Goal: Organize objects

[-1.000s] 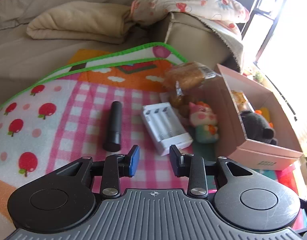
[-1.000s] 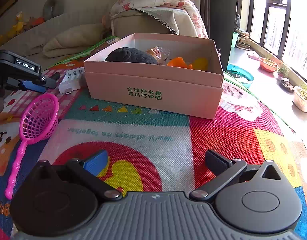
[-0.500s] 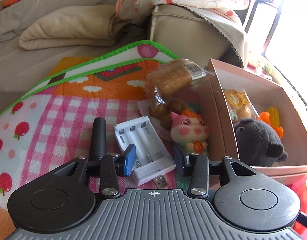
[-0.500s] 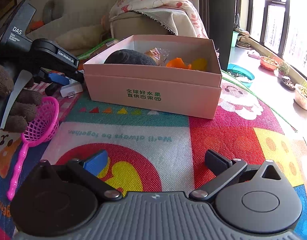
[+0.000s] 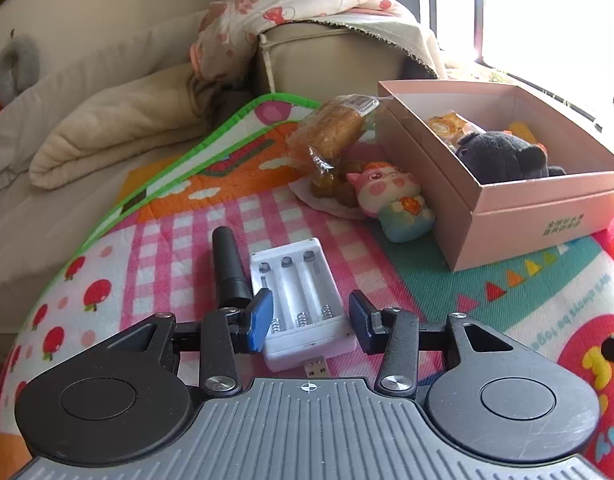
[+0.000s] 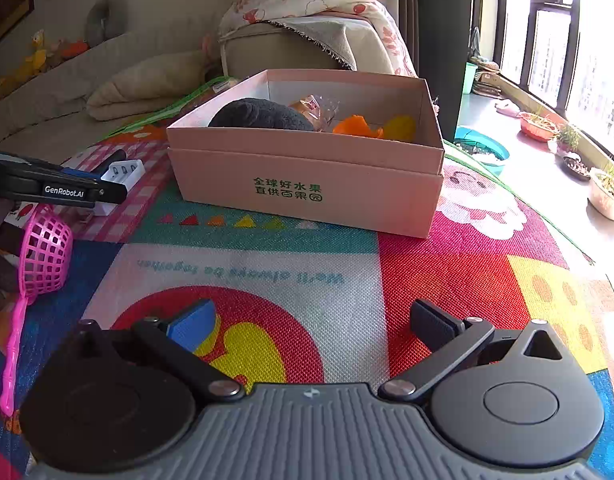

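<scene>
The left claw (image 5: 310,322), partly spread and holding nothing, straddled the white plastic battery charger (image 5: 301,300) on the colourful play mat (image 5: 507,292) toward its sofa-side edge, seemingly to pick it up for the pink cardboard box (image 5: 523,216).

Colourful play mat (image 6: 307,280) under pink box (image 6: 307,184), white charger (image 5: 303,304), pink strainer (image 6: 43,256).

The pink box (image 6: 307,184) carries green Chinese print on its front wall, "全球好水果" above "直供百果园". The play mat (image 6: 243,276) shows upside-down lettering, "We'll always be together". White "GenRobot.AI" stands on the side of the left tongs (image 6: 63,191).
</scene>
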`<state>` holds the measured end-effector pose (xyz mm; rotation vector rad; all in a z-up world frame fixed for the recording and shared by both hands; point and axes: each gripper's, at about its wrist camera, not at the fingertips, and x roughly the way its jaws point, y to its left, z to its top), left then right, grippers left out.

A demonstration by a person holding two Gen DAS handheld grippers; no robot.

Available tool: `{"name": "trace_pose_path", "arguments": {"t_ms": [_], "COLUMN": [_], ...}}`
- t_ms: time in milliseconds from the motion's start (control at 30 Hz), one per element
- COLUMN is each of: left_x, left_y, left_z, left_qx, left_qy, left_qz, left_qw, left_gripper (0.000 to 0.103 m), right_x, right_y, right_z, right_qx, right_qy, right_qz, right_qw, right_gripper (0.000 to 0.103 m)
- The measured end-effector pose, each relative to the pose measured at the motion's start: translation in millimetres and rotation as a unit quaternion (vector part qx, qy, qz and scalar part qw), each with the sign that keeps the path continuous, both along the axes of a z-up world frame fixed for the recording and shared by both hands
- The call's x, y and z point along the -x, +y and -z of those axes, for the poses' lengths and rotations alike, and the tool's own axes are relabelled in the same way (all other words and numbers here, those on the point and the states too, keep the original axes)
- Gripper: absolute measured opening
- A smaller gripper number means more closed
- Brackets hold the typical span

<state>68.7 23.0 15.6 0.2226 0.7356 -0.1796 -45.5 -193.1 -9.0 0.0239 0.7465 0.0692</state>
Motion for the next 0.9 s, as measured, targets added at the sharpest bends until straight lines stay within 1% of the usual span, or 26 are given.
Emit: {"name": "trace_pose_path", "arguments": {"t_ms": [67,133,333,567,700,767,833,867,900], "left_x": [7.6,11.2,13.1,16.8,20.7,21.8,22.4,23.2,24.6], "left_y": [2.4,4.2,18.0,24.4,37.0,44.3,50.7,57.4,64.4], "left_z": [-0.2,-0.7,-0.2,2.4,4.2,4.8,3.4,-0.4,-6.0], "left_qx": [-0.012,-0.016,0.005,-0.014,-0.008,-0.001,0.014,0.041,0.073], "left_qy": [-0.011,-0.014,-0.022,-0.039,-0.054,-0.059,-0.06,-0.059,-0.063], "left_qz": [-0.002,-0.011,-0.052,-0.093,-0.123,-0.135,-0.136,-0.131,-0.116], "left_qw": [0.9999,0.9997,0.9984,0.9948,0.9909,0.9891,0.9889,0.9888,0.9885], "left_gripper": [0.048,0.048,0.048,0.048,0.049,0.049,0.048,0.046,0.046], "right_x": [-0.2,0.0,-1.7,-1.8,-1.8,-1.8,-2.1,-2.4,-2.3], "right_y": [0.8,1.1,2.2,1.9,1.9,1.8,2.2,2.5,2.6], "right_z": [0.2,0.2,0.9,1.1,1.3,1.3,1.2,1.6,1.7], "right_qx": [0.002,0.003,0.005,0.005,0.005,0.006,0.007,0.008,0.008], "right_qy": [0.001,0.002,0.003,0.003,0.003,0.003,0.004,0.005,0.005], "right_qz": [0.0,0.0,0.001,0.0,0.0,0.0,0.0,0.0,0.0], "right_qw": [1.0,1.0,1.0,1.0,1.0,1.0,1.0,1.0,1.0], "right_gripper": [0.103,0.103,0.103,0.103,0.103,0.103,0.103,0.103,0.103]}}
